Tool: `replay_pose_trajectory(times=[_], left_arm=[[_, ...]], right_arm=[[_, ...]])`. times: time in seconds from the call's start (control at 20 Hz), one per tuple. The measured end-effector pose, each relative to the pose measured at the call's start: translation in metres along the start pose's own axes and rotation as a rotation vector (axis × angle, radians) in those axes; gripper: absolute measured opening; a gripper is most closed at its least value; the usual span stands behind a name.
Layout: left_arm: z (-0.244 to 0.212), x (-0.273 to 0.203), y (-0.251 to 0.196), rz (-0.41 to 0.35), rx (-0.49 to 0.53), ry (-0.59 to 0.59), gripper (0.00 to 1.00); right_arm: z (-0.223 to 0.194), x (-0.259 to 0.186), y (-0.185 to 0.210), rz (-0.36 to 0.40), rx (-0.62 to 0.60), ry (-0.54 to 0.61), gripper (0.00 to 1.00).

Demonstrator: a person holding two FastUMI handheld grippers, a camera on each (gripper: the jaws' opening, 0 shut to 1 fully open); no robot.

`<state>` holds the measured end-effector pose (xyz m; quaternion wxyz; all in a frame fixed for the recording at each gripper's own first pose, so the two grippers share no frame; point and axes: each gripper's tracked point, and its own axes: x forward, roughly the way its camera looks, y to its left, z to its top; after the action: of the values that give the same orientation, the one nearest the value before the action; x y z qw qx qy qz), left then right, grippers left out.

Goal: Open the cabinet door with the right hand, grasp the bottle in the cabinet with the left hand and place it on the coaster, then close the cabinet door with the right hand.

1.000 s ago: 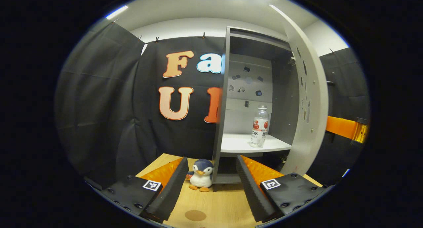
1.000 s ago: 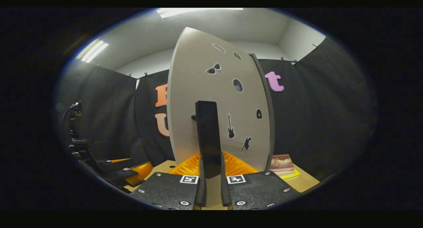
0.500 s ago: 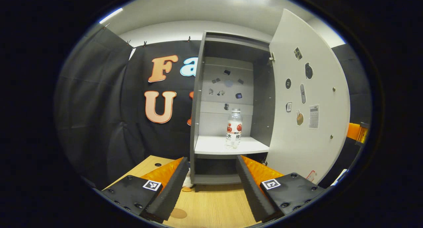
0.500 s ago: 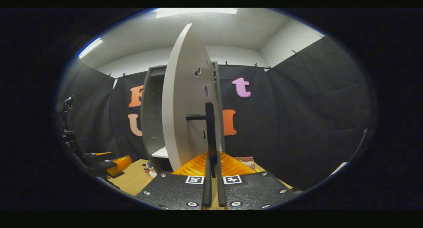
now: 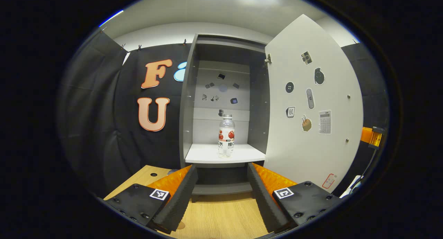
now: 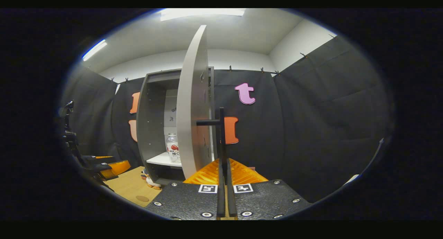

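Two views give the moment. In the left gripper view, the left gripper (image 5: pixel 221 197) has its fingers (image 5: pixel 180 194) spread wide with nothing between them, held low over the wooden surface (image 5: pixel 221 216) in front of the cabinet (image 5: pixel 188 104). The bottle (image 5: pixel 226 136) stands upright on the cabinet's white shelf (image 5: pixel 207 156), near the shelf's front edge and about midway across it. It sits above the gap between the fingers and farther off, well apart from both. The cabinet door (image 5: pixel 311 107) is swung open to the right of the cabinet, its inner face with small stickers turned toward the camera.

In the right gripper view, the right gripper (image 6: pixel 224 183) has its fingers (image 6: pixel 220 194) drawn close together on the door's dark handle (image 6: pixel 220 135), which rises between them. The door (image 6: pixel 192 104) shows nearly edge-on, just left of the handle. Left of the door, inside the open cabinet (image 6: pixel 147 121), the bottle (image 6: pixel 172 148) stands on the shelf (image 6: pixel 162 160), well apart from these fingers. The left gripper (image 6: pixel 104 164) shows far left of the cabinet, over the surface (image 6: pixel 129 187). A round coaster (image 6: pixel 142 198) lies on the surface in front of the cabinet, and a penguin toy (image 6: pixel 150 182) sits at the cabinet's foot.
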<state>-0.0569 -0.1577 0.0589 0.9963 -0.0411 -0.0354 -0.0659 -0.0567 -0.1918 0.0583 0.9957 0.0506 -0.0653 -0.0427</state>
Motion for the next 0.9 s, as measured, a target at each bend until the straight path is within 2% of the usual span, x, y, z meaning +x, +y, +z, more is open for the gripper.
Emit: replay_pose_trajectory(times=[0.05, 0.15, 0.2, 0.25, 0.3, 0.55, 0.6, 0.65, 0.7, 0.8, 0.9], left_arm=[[-0.001, 0.001, -0.002, -0.006, -0.005, 0.003, 0.94], [-0.002, 0.003, -0.005, -0.016, -0.015, 0.009, 0.95], [-0.003, 0.006, -0.007, -0.021, -0.017, 0.009, 0.95], [-0.003, 0.010, -0.008, -0.029, -0.019, 0.008, 0.95], [-0.003, 0.012, -0.008, -0.032, -0.019, 0.006, 0.95], [-0.005, 0.026, -0.007, -0.046, -0.031, 0.012, 0.94], [-0.006, 0.031, -0.007, -0.053, -0.038, 0.014, 0.94], [-0.007, 0.038, -0.006, -0.060, -0.044, 0.020, 0.94], [-0.008, 0.046, -0.006, -0.073, -0.052, 0.023, 0.95], [-0.012, 0.065, -0.007, -0.103, -0.056, 0.038, 0.94], [-0.015, 0.085, -0.004, -0.118, -0.046, 0.038, 0.94]], right_arm=[[0.000, -0.001, -0.002, -0.002, 0.000, -0.003, 0.02], [0.002, -0.008, -0.004, -0.006, -0.018, -0.009, 0.04], [0.002, -0.014, -0.004, -0.015, -0.024, -0.004, 0.00], [0.002, -0.018, -0.004, -0.020, -0.029, 0.000, 0.00], [0.005, -0.027, -0.002, -0.022, -0.036, 0.001, 0.05], [0.015, -0.058, 0.011, -0.038, -0.041, 0.003, 0.08], [0.017, -0.062, 0.018, -0.034, -0.036, 0.002, 0.19], [0.018, -0.066, 0.024, -0.028, -0.031, 0.001, 0.19], [0.019, -0.068, 0.030, -0.023, -0.028, -0.004, 0.26], [0.020, -0.066, 0.043, -0.013, -0.023, -0.010, 0.32], [0.017, -0.063, 0.061, 0.006, -0.022, -0.006, 0.48]])
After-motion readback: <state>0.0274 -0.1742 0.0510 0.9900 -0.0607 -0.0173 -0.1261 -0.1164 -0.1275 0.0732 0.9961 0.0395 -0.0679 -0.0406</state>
